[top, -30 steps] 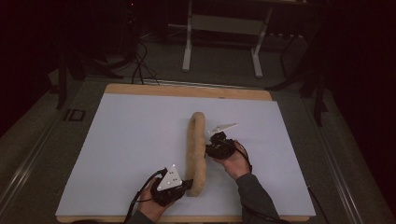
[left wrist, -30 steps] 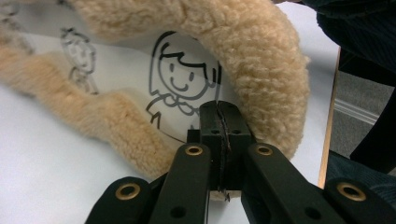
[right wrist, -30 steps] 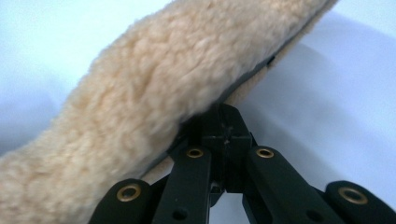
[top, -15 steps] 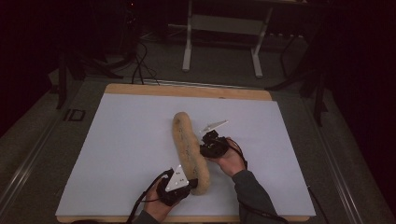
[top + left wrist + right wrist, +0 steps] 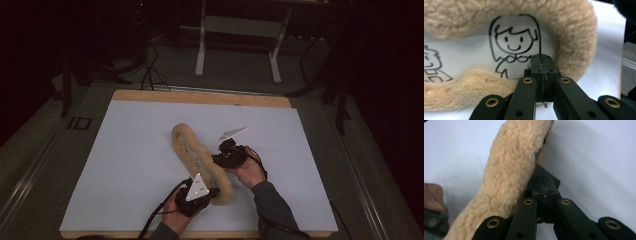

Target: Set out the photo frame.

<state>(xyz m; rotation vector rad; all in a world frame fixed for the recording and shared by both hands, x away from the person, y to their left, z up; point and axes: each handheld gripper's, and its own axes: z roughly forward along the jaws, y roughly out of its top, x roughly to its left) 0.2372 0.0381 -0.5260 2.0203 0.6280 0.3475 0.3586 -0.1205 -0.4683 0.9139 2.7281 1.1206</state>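
Since a second ago, the long tan fleece pencil pouch with a clear window printed with black cartoon figures [image 5: 200, 162] has swung from lying straight up the mat to a slant, its far end gone leftward and its windowed face turned up to the high view. It lies on the pale blue mat [image 5: 125, 165] that covers the wooden-edged table [image 5: 200, 96].

Down at the near end of the pouch, the left gripper [image 5: 207, 192] has its jaws pressed together; in the left gripper view [image 5: 541, 72] their tips sit against the lower edge of the clear window, just under the drawn smiling figure, with the fleece rim curving round ahead and to either side of them. Whether a bit of the window film is pinched between them cannot be made out.

Beside the pouch's middle, the right gripper [image 5: 220, 159] also has its jaws together. In the right gripper view [image 5: 544, 191] the fleece edge runs up along the left of the jaw tips, touching them, with bare mat on their other side.
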